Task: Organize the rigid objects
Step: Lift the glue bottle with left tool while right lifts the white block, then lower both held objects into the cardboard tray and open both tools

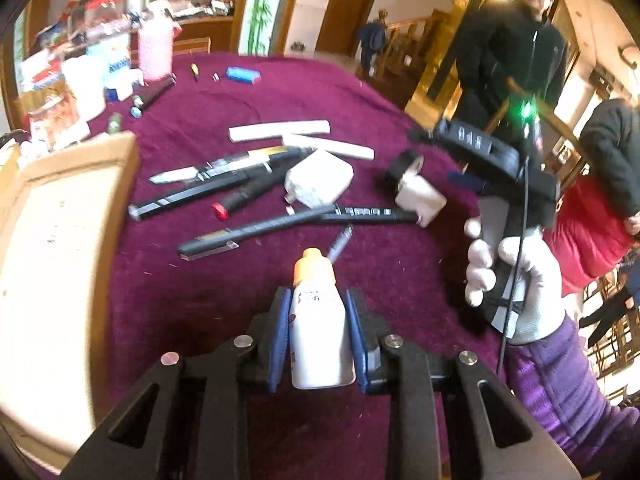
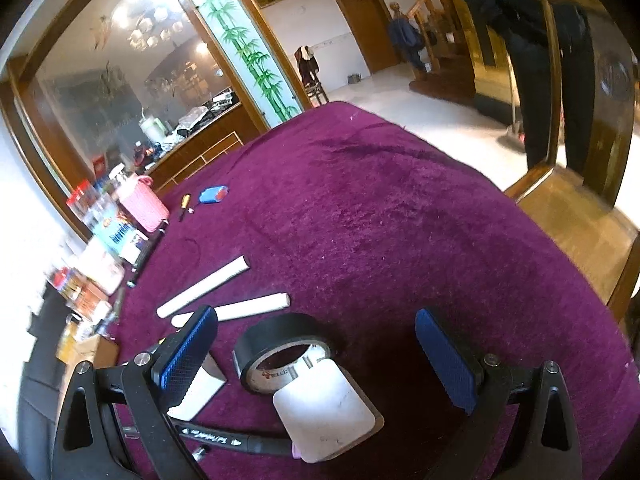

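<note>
While the left gripper (image 1: 318, 344) fills the bottom of its own view, its blue pads (image 1: 280, 336) press both sides of a small white bottle (image 1: 318, 340) with an orange cap, held upright above the purple tablecloth (image 1: 400, 272); the print on the bottle is too blurred to read. A cardboard box (image 1: 60, 240) lies just to the left, its near and left parts cut off by the frame.

Beyond the bottle, a clutter of black rods and pens (image 1: 280, 220) lies crossed over one another, so that where one ends and the next begins is hard to tell. A white block (image 1: 320, 178) lies among them, with two white sticks (image 1: 280, 132) behind it.

To the right, a white-gloved hand (image 1: 508, 280) with a purple sleeve grips the handle of the right gripper (image 2: 316, 360). From its own camera, the jaws stand wide, nothing pressed between them. Below and between them lie a roll of black tape (image 2: 280, 344) and a white charger (image 2: 328, 412) whose prongs point into the roll's core. A black cable runs under the charger and is partly hidden by it.

Farther off, a blue case (image 2: 214, 194), a small screwdriver (image 2: 184, 204) and a pink basket (image 2: 144, 204) sit near the table's far left edge, beside blurred packages. People stand beyond the table, cut off by the frame.
</note>
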{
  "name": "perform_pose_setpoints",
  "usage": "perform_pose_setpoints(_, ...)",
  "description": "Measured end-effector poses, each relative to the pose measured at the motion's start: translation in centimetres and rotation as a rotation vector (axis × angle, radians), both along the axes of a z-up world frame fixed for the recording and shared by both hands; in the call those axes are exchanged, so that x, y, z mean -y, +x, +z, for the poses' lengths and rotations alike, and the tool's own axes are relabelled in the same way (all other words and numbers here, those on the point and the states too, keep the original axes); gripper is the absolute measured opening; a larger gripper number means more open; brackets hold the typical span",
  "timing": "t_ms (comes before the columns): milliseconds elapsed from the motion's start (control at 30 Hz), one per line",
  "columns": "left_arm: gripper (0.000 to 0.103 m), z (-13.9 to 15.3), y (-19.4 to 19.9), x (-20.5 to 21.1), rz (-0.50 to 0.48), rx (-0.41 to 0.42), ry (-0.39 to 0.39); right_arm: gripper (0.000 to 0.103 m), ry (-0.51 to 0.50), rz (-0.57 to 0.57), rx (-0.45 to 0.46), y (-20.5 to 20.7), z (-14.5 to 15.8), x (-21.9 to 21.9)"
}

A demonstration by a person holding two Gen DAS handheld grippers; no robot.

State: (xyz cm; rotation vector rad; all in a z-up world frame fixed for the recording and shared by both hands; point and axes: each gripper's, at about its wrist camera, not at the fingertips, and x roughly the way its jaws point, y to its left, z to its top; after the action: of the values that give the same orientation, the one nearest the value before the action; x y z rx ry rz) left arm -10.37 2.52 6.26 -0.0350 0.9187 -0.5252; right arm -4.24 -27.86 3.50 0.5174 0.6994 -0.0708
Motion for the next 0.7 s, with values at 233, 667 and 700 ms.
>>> perform_pose_setpoints(233,0.027,1.8,-0.6,-3.8,0.047,0.048,-0.047,0.1,-0.208,0.172,-0.104,-0.6,0.1,-3.6)
perform_pose_setpoints(667,0.027,2.6,-0.8,-10.4,0.176,0.062,-0.102,0.057,-0.292,0.178,-0.194,-2.1,-0.5,-3.7)
perform_pose_setpoints(700,0.027,2.8,-0.7,-11.0,0.189,0.065,-0.104,0.057,-0.275,0.176,-0.176,-2.7,0.2,-3.5)
